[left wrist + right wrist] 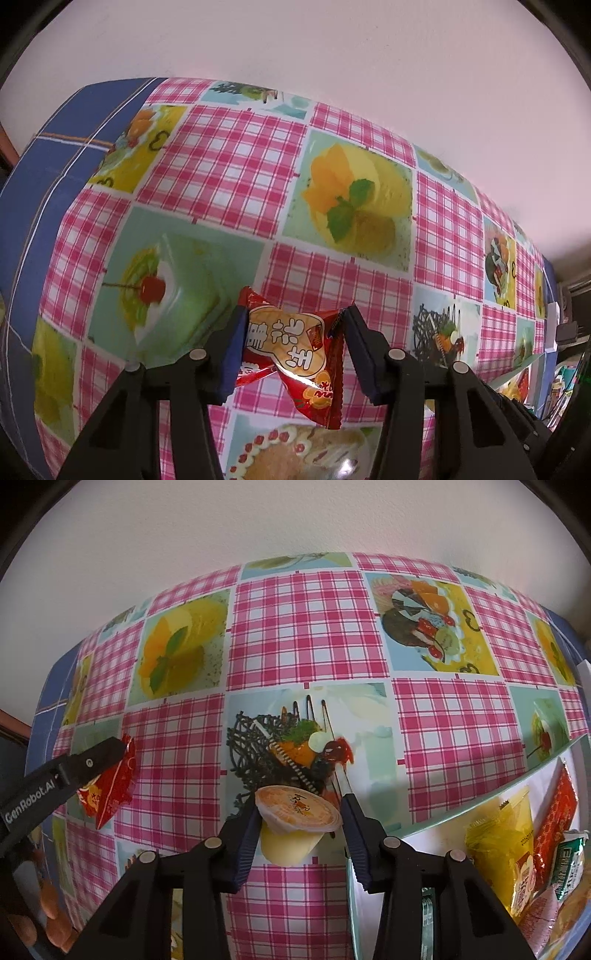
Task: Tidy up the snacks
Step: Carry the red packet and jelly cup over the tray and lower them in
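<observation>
**Status.** The left gripper (293,347) is clamped on a red snack packet (295,354); both pads press the wrapper's sides and the packet hangs clear of the tablecloth (236,162). The right wrist view confirms this: the same packet is pinched in the left gripper's fingers at the left of the scene, above the cloth.

The right gripper (301,834) has a jelly cup (295,823) w/ orange foil lid between its fingers. The left pad (247,834) touches the cup wall. The right pad sits just beside the lid rim; contact on that side cannot be told. The cup is tilted, lid toward the far side.

**Destination.** A shallow tray (461,786) lies at the near right, approx. beside the right gripper. It already holds a yellow packet (498,849), a red packet (554,823) and a green-white packet (567,864).

**Step in hand (judged).** Transport phase: both items picked, neither yet in the tray.

**Next move (judged).**
1. Carry the cup right, over the tray rim; keep it clear of the rim edge.
2. Set it down in a bare part of the tray, then spread the fingers.
3. Left gripper needs a longer crossing; sequence it after the right to avoid the two tools meeting.
</observation>
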